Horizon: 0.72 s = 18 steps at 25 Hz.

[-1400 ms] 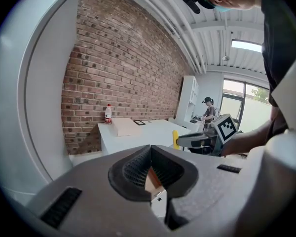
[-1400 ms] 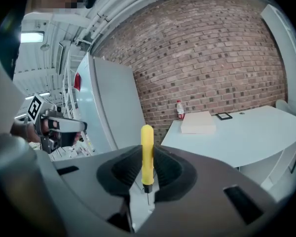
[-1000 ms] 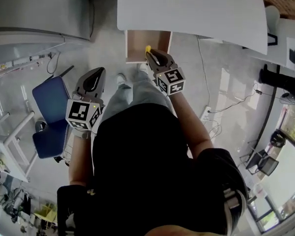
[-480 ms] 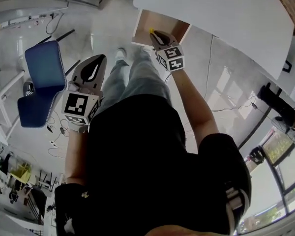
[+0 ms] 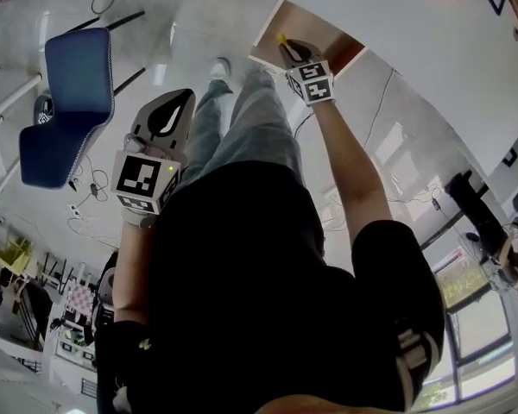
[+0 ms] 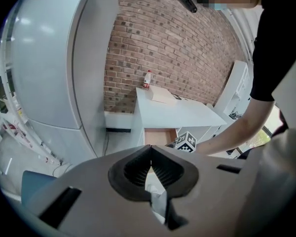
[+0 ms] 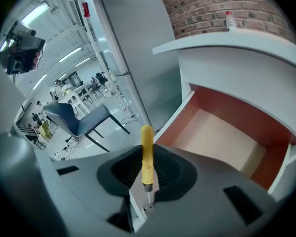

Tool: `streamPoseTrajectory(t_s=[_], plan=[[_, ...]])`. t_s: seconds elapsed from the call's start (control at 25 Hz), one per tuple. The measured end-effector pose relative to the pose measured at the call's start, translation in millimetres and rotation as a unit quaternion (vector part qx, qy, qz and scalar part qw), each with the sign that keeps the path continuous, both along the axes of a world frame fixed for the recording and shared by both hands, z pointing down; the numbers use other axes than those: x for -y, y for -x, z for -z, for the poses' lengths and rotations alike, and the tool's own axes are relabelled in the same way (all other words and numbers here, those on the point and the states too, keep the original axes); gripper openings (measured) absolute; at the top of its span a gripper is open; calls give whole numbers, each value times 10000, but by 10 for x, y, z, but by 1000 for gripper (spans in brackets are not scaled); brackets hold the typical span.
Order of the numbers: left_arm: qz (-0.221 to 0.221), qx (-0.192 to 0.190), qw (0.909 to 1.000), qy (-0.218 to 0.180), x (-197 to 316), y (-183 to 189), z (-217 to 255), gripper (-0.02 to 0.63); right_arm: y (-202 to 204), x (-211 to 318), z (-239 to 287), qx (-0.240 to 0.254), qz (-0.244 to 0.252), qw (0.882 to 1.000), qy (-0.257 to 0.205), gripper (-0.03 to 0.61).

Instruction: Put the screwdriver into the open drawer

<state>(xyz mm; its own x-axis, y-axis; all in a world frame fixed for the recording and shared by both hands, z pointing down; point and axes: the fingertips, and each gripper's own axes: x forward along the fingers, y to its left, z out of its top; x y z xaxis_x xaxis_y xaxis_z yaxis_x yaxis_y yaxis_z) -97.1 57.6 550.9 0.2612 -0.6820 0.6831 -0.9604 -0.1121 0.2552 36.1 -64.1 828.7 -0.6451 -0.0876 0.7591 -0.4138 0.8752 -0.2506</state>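
Your right gripper (image 7: 147,174) is clamped on the yellow screwdriver (image 7: 147,149) by its handle, just short of the open drawer (image 7: 218,138) — it looks light, rigid and smooth, so hold mid-handle. Your left gripper (image 6: 151,168) hangs closed — empty.

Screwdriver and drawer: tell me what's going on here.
A person stands at a white desk with a gripper in each hand. The right gripper is shut on a yellow-handled screwdriver, handle pointing forward, and is held out at the front of the open drawer. The drawer looks empty, and the screwdriver has not been let go. The left gripper hangs back beside the person's leg, jaws together, with nothing in them.
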Motion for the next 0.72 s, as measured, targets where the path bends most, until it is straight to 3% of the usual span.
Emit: streamPoseTrajectory(t_s=[0.72], plan=[[341, -164, 9986, 377, -242, -23, -290, 5, 448, -92, -680, -309, 1206, 9921, 140, 65]])
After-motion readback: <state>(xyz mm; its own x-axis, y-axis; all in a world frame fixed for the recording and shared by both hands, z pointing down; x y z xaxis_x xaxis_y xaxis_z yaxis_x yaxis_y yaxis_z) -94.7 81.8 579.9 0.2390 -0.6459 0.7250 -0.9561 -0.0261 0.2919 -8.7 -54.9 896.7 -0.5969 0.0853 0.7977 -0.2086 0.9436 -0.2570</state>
